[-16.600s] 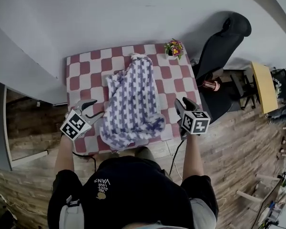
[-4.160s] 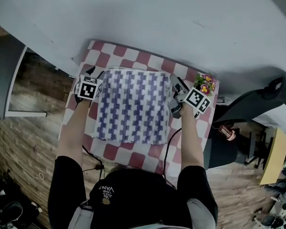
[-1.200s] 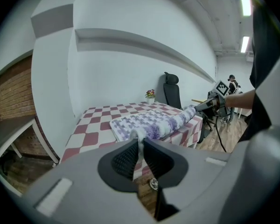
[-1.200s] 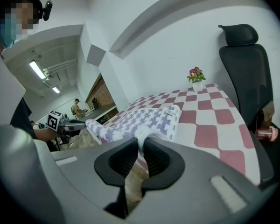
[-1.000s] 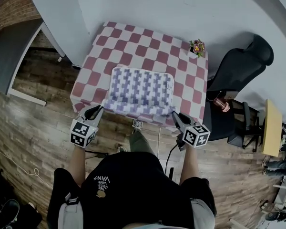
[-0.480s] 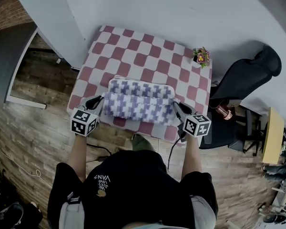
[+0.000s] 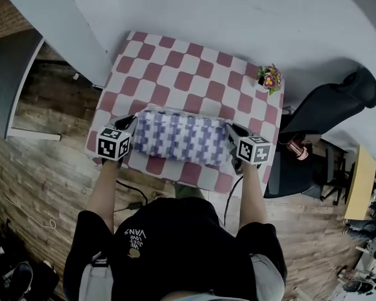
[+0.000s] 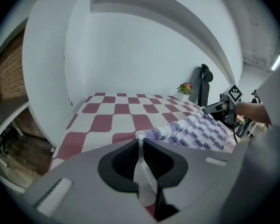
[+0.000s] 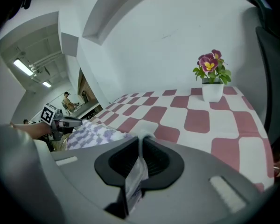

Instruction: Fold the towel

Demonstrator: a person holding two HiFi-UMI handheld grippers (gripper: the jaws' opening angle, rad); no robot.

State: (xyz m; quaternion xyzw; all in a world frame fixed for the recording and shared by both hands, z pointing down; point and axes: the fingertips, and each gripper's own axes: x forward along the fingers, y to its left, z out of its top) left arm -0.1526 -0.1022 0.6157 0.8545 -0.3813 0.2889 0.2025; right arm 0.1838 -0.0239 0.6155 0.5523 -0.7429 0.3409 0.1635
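Observation:
The purple-and-white patterned towel (image 7: 182, 137) lies folded over as a wide band across the near part of the red-and-white checked table (image 7: 188, 68). My left gripper (image 7: 129, 126) is shut on the towel's left corner; the cloth (image 8: 141, 169) shows pinched between its jaws in the left gripper view. At the towel's right end my right gripper (image 7: 229, 132) is shut on the other corner, with a strip of cloth (image 9: 136, 171) between the jaws. Towel folds (image 8: 196, 130) (image 9: 91, 134) stretch between both grippers.
A small pot of flowers (image 7: 271, 77) (image 9: 213, 80) stands at the table's far right corner. A black chair (image 7: 319, 115) is to the right of the table. A white wall runs behind the table, and wooden floor lies to the left and near side.
Both grippers have carried the towel's near edge forward over the table. The hanging flap now lies on top of the rest, and the towel looks half as deep.

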